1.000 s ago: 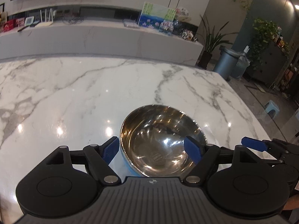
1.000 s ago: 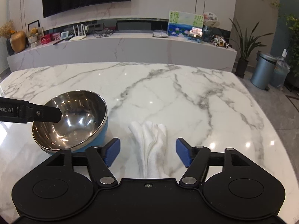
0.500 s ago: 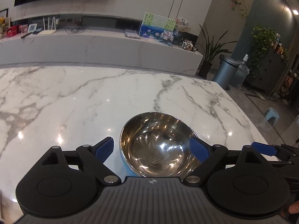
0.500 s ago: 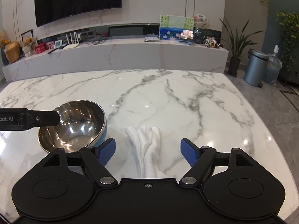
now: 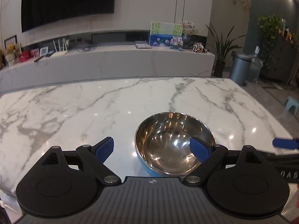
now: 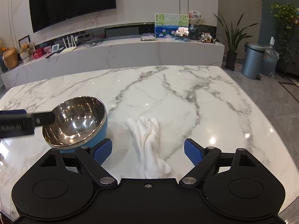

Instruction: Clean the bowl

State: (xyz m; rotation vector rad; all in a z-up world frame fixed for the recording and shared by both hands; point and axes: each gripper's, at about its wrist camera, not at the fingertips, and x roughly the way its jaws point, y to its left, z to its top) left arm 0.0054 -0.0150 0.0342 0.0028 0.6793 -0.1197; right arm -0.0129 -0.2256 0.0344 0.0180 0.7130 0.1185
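Your left gripper (image 5: 151,150) and right gripper (image 6: 147,151) both stand wide, holding nothing; the bowl (image 6: 74,121) sits near the table's (image 6: 168,93) near left edge, tilted, with the left gripper's right finger over its rim. The cloth (image 6: 147,140) lies loose beside the bowl, between the right fingers. A careless nudge could rock the bowl or skid it over the marble; nothing else crowds it.

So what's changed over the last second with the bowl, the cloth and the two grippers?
The right gripper has spread its jaws wider around the white cloth, touching nothing. The left gripper has shifted sideways: the bowl now sits toward its right finger. Bowl and cloth stayed on the marble table.
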